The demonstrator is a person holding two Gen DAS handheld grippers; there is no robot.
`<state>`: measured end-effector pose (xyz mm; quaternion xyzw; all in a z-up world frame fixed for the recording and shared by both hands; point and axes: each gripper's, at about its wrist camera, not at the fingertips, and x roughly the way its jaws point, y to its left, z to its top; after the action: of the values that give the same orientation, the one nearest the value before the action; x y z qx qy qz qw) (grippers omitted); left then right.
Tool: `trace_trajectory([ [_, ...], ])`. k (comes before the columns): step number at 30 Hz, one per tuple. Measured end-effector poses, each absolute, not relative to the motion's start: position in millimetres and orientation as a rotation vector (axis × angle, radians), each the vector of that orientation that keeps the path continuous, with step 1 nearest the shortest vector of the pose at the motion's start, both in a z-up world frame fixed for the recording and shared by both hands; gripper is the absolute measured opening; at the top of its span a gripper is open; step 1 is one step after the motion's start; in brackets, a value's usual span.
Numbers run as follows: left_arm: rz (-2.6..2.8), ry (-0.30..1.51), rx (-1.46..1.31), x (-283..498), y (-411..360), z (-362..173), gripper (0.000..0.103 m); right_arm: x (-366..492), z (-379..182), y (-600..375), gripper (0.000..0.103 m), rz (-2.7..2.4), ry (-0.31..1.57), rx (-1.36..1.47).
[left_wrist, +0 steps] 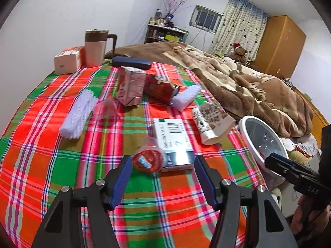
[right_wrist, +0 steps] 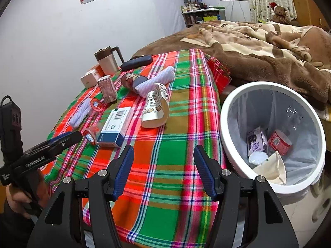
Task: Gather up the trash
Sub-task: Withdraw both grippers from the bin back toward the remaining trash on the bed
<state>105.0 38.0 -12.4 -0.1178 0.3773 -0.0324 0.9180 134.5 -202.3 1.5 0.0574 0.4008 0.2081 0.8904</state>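
My left gripper (left_wrist: 163,163) is open and low over the plaid tablecloth (left_wrist: 41,165). A small clear cup with a red lid (left_wrist: 148,161) lies on its side just ahead of the fingertips, untouched, against a white and blue box (left_wrist: 173,142). In the right wrist view the left gripper (right_wrist: 79,134) ends right beside that cup (right_wrist: 90,137). My right gripper (right_wrist: 163,157) is open with nothing in it, above the cloth near the table's front edge. The white trash bin (right_wrist: 225,111) stands to its right, holding a carton, a red can and paper.
Farther back lie a pink carton (left_wrist: 131,87), a red can (left_wrist: 160,88), two white foam pieces (left_wrist: 77,115), a crushed paper cup (left_wrist: 211,122) and another red-lidded cup (left_wrist: 103,108). A mug (left_wrist: 96,47), tissue box (left_wrist: 67,60) and dark case (left_wrist: 131,62) line the far edge. A bed is behind.
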Motion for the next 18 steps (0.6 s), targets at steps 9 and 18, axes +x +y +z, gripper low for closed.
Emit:
trace_trajectory([
  [9,-0.06,0.815,-0.249,121.5,39.9,-28.4,0.063,142.4,0.8,-193.5,0.062,0.441,0.841,0.107],
  [18,-0.029,0.845,-0.268,138.2,44.9,-42.9,0.059,163.1,-5.5,-185.8,0.061,0.435,0.861,0.106],
])
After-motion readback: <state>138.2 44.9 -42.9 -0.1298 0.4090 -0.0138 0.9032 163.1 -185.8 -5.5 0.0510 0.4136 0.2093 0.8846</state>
